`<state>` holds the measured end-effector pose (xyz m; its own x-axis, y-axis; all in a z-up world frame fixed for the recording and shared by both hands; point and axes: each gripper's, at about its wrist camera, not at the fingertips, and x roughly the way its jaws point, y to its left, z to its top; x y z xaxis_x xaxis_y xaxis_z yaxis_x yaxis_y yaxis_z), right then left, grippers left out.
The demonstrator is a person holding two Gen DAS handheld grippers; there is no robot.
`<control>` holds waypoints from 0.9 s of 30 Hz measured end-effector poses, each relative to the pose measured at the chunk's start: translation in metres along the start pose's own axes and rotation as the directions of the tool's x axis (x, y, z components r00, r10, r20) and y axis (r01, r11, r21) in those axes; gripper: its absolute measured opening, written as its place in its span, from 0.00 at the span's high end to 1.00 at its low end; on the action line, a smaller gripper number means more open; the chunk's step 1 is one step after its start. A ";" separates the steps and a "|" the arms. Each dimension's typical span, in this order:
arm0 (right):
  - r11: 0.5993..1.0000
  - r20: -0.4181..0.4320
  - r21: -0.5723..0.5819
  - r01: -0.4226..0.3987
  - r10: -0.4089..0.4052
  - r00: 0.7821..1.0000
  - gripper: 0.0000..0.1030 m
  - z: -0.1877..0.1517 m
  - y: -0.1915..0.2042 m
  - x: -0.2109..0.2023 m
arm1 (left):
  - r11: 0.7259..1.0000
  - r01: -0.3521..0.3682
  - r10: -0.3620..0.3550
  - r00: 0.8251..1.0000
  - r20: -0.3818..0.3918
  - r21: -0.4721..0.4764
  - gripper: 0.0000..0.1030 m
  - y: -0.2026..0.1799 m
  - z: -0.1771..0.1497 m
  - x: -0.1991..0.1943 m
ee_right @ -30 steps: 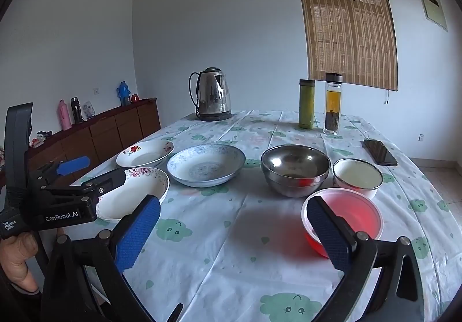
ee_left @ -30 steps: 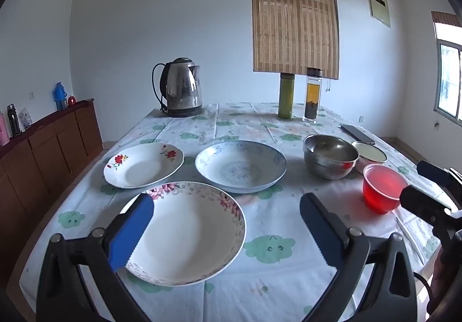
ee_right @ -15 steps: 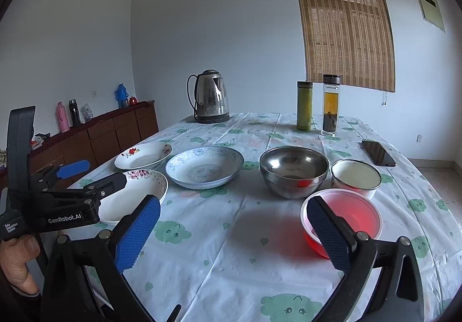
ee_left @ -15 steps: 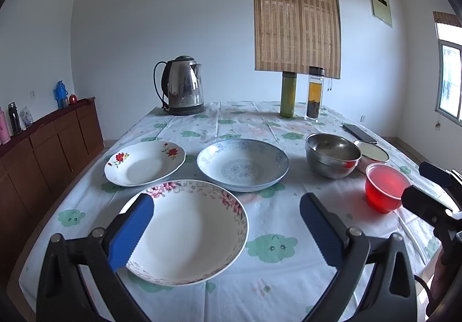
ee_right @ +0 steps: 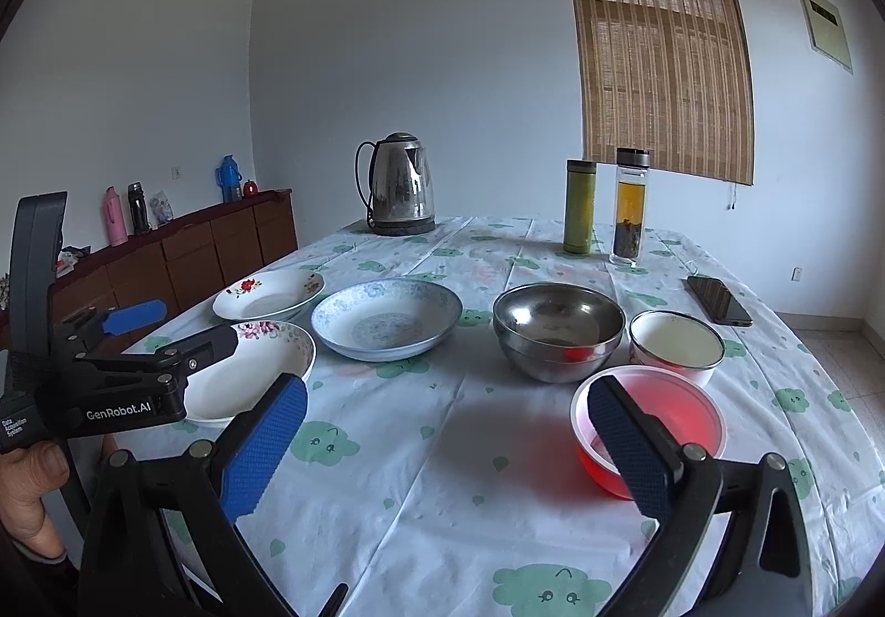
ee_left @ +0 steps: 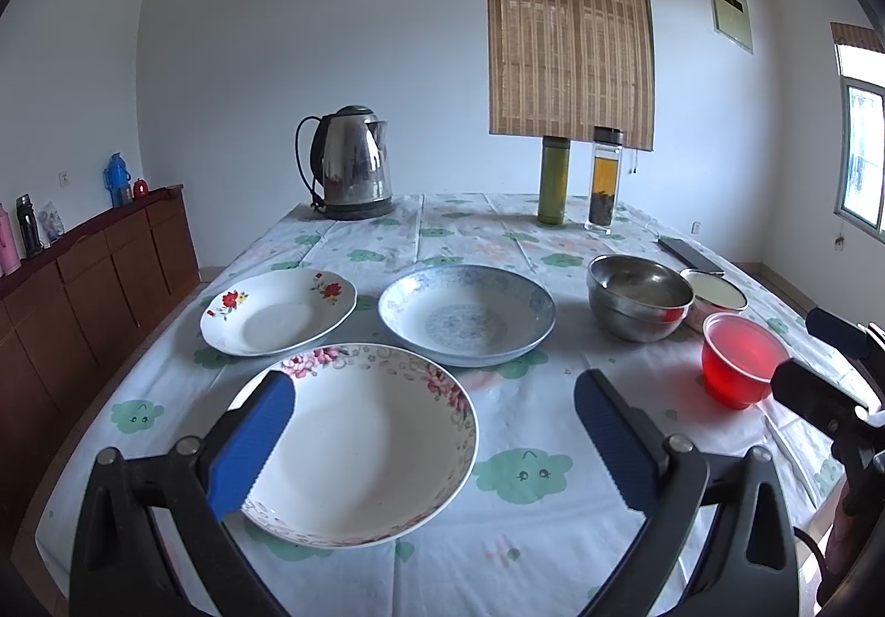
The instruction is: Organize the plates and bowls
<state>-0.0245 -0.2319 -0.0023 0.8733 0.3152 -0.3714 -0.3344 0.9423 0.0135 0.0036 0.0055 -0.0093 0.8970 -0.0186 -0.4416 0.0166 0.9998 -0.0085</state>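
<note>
While plates and bowls lie untouched, each hand-held gripper gapes empty.

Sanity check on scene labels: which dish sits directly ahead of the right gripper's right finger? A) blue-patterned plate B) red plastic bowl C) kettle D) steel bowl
B: in the right wrist view the red plastic bowl lies just behind the right gripper, at its right finger.

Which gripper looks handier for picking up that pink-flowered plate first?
Left, probably. The left gripper hangs open right over the plate, while the right gripper faces the red bowl across the table.
</note>
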 end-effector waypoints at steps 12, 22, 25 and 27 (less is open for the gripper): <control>1.000 0.002 -0.010 -0.009 0.009 1.000 0.01 0.001 0.003 0.001 | 1.000 -0.001 0.001 1.000 0.000 -0.003 0.00 0.001 -0.001 -0.001; 1.000 0.004 -0.005 -0.010 0.010 1.000 0.01 0.001 0.002 0.001 | 1.000 -0.001 0.001 1.000 0.000 -0.003 0.00 0.001 -0.001 0.000; 1.000 0.004 -0.007 -0.011 0.011 1.000 0.01 0.001 0.003 0.001 | 1.000 0.000 0.000 1.000 0.000 -0.004 0.00 0.001 -0.001 -0.001; 1.000 0.004 -0.005 -0.012 0.012 1.000 0.01 0.000 0.003 0.001 | 1.000 -0.002 0.002 1.000 -0.001 -0.003 0.00 0.001 0.000 -0.001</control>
<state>-0.0246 -0.2285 -0.0022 0.8705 0.3270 -0.3677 -0.3467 0.9379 0.0132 0.0030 0.0062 -0.0095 0.8966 -0.0167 -0.4426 0.0135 0.9999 -0.0104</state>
